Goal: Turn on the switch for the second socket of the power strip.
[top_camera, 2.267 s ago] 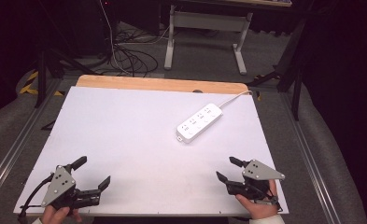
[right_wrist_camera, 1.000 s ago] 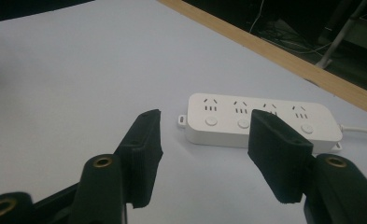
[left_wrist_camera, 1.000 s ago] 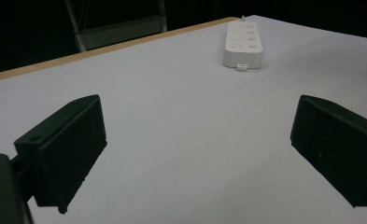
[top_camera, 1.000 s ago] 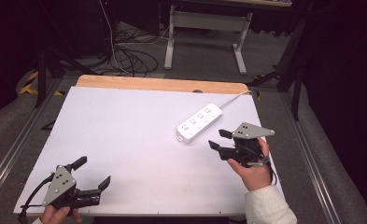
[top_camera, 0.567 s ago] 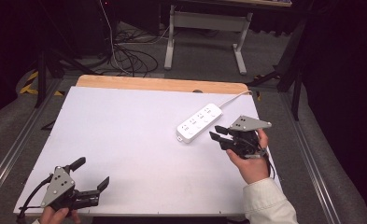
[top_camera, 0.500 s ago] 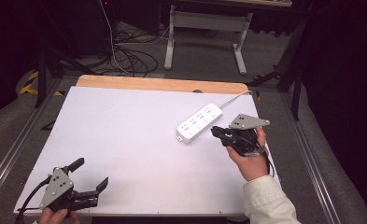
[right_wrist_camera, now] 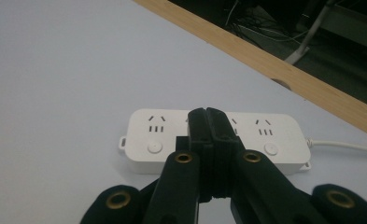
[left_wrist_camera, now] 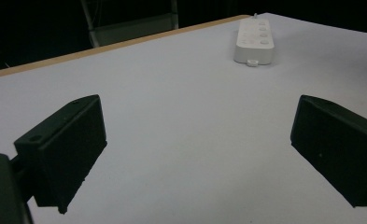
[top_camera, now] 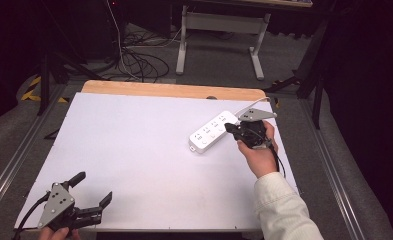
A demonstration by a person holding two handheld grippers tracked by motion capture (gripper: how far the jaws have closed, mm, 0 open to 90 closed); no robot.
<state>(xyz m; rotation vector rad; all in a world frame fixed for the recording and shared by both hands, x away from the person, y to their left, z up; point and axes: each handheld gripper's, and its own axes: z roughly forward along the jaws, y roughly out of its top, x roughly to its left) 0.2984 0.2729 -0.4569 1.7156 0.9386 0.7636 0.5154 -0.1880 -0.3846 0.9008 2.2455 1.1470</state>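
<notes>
A white power strip (top_camera: 214,131) with several sockets and buttons lies on the white table at the back right, its cable running off the far edge. My right gripper (top_camera: 231,128) is shut with nothing between its jaws, its tip right at the strip's near long side. In the right gripper view the closed jaws cover the middle of the power strip (right_wrist_camera: 158,135). My left gripper (top_camera: 91,194) rests open near the front left corner, far from the strip. The power strip (left_wrist_camera: 255,41) sits far off in the left gripper view, between the wide-apart jaws.
The white table top (top_camera: 134,145) has a wooden strip (top_camera: 174,90) along its far edge. Beyond it stand a desk frame (top_camera: 219,30) and loose floor cables (top_camera: 134,60). Metal rails run along both table sides.
My right gripper moved from the front right corner up to the power strip and its jaws went from open to shut. The left gripper barely shifted.
</notes>
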